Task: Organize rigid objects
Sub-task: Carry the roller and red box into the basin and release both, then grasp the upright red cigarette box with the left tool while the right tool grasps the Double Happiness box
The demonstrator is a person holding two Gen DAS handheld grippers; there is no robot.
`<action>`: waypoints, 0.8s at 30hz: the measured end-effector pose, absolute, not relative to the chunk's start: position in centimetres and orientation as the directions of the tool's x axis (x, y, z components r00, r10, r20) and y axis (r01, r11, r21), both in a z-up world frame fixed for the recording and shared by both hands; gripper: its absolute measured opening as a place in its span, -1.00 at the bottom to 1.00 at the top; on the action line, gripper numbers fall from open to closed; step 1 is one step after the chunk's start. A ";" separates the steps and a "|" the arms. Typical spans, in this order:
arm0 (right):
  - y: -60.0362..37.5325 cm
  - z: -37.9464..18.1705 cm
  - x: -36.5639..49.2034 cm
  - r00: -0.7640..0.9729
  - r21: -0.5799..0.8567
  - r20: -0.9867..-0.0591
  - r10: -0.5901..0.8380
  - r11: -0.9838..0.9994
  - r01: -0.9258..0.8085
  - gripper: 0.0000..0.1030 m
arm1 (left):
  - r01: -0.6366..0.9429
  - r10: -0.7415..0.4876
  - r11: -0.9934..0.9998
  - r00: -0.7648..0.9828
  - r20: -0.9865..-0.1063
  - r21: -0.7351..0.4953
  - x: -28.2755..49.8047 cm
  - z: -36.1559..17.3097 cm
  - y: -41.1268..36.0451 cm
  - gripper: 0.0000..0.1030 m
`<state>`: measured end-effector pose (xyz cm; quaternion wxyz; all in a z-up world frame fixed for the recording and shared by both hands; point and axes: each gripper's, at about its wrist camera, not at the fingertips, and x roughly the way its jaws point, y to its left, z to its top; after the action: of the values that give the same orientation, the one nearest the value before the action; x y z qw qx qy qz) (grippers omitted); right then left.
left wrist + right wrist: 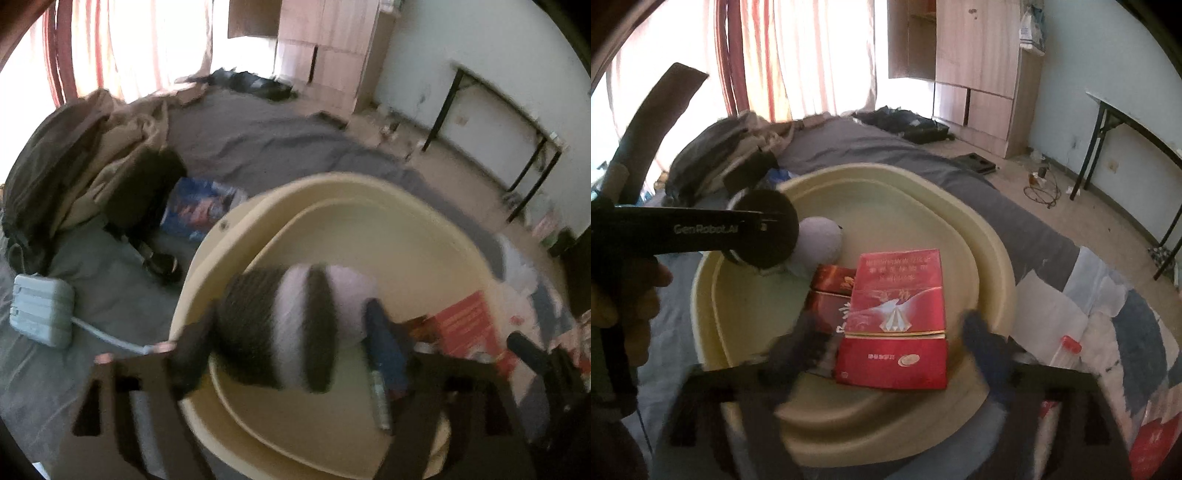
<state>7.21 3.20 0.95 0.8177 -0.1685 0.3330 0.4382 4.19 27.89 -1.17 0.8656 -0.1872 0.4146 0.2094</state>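
Left wrist view, item one: your left gripper held a roll banded dark and pale, jaws closed on its two ends, over the cream basin. Blur hid the exact contact at the right finger.

Right wrist view, item two: your right gripper hung low over the same basin, jaws wide, with the red box lying between the fingers. Neither finger clearly touched it, so you were not gripping it. The box lay partly on a darker red box, both inside the basin.

Item three: the basin sat on a grey sheet on the bed. A white adapter and a blue packet lay on the sheet outside the basin, well apart from both grippers.

Risks, as judged:
- The roll was round and held only by its ends. A slack grip could have let it turn or slip, and it could have rolled across the basin floor.
- The two grippers worked close together over one basin. A hasty lowering on either side could have knocked the other.
- The red box rested tilted on its neighbour. Closing on it off-centre could have skewed it or dragged the darker box along.
- The basin stood on soft bedding, so a hard push at the rim could have tipped it.
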 end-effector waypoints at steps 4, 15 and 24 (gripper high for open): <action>0.4 2.6 6.0 0.399 0.037 -0.659 0.638 0.557 -0.829 0.83 | -0.455 0.158 0.851 0.698 -0.699 -0.262 2.8 2.0 27.0 1.00; -21.6 6.7 2.5 0.679 0.123 -0.577 0.454 0.870 -0.477 0.99 | -0.190 0.035 0.962 0.799 -0.600 -0.197 6.0 6.6 15.5 1.00; -40.1 6.4 1.9 0.843 0.160 -0.529 0.102 0.987 -0.020 0.99 | 0.071 -0.076 0.997 0.800 -0.595 -0.033 8.5 6.5 1.3 1.00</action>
<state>1.93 -40.05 6.35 0.9570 0.0742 0.2787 0.0319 8.50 1.29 6.48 0.9487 -0.0043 0.3136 -0.0388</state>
